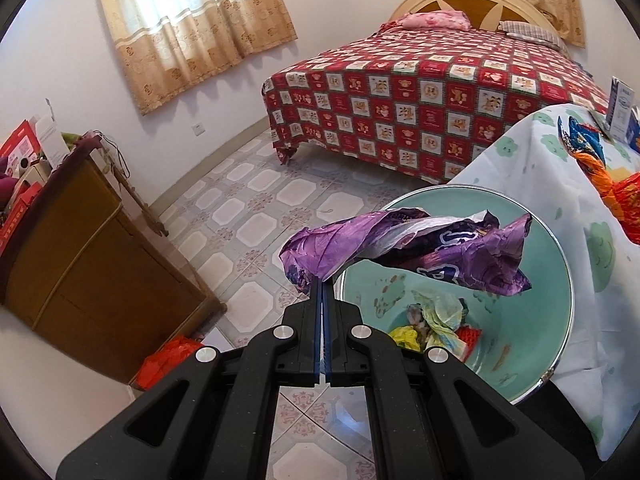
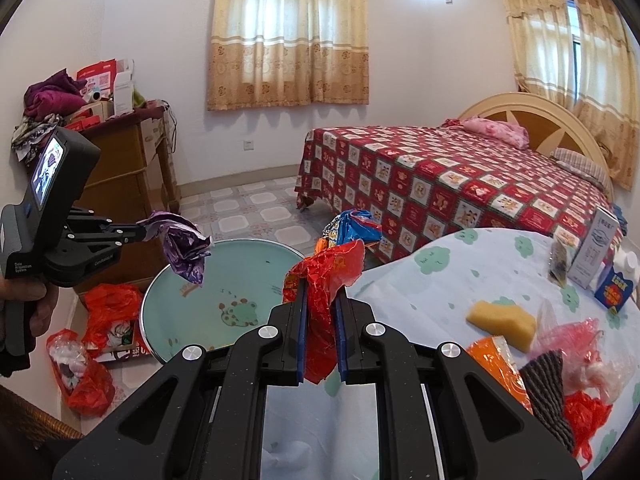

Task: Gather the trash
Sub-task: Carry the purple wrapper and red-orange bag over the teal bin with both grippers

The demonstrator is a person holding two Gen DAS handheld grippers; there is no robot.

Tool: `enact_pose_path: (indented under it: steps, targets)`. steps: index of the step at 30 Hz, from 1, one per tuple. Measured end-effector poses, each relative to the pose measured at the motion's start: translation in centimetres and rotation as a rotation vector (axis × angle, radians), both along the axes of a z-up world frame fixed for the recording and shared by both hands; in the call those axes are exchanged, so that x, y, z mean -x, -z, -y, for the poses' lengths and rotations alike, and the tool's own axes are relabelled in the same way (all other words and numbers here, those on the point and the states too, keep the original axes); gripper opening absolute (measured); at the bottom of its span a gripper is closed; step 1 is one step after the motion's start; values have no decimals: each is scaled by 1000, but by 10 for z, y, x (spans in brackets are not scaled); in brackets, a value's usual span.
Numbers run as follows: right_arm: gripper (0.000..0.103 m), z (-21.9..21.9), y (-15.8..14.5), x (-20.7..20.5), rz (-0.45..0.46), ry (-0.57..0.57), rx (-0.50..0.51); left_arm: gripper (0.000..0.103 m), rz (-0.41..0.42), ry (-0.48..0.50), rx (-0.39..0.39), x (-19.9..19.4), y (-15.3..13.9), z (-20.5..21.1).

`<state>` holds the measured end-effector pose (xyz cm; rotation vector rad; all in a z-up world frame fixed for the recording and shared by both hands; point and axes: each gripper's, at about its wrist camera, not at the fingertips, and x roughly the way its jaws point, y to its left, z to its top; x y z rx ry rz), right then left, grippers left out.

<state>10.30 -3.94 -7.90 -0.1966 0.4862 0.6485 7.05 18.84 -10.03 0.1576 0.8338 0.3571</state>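
Observation:
My left gripper (image 1: 323, 286) is shut on a crumpled purple wrapper (image 1: 412, 246) and holds it above the teal basin (image 1: 548, 280), which has crumpled trash (image 1: 436, 320) at its bottom. In the right wrist view the left gripper (image 2: 142, 230) holds the purple wrapper (image 2: 182, 250) over the basin's (image 2: 256, 276) left rim. My right gripper (image 2: 322, 300) is shut on a red wrapper (image 2: 324, 280) bunched with a blue and orange one (image 2: 354, 226), at the table's left edge beside the basin.
The table with a white cloud-print cloth (image 2: 440, 280) holds a yellow sponge (image 2: 502, 324), orange and pink bags (image 2: 572, 344), and boxes (image 2: 596, 248). Red bags (image 2: 106, 312) lie on the floor. A wooden cabinet (image 1: 88, 256) stands left, a bed (image 1: 432, 100) behind.

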Motion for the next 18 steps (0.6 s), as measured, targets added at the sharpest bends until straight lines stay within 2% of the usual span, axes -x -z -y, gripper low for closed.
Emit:
enact_pose_path:
  steps: [18]
  targets:
    - [12, -19, -1, 0, 0, -33, 13, 1, 5, -25, 1, 0, 0, -10]
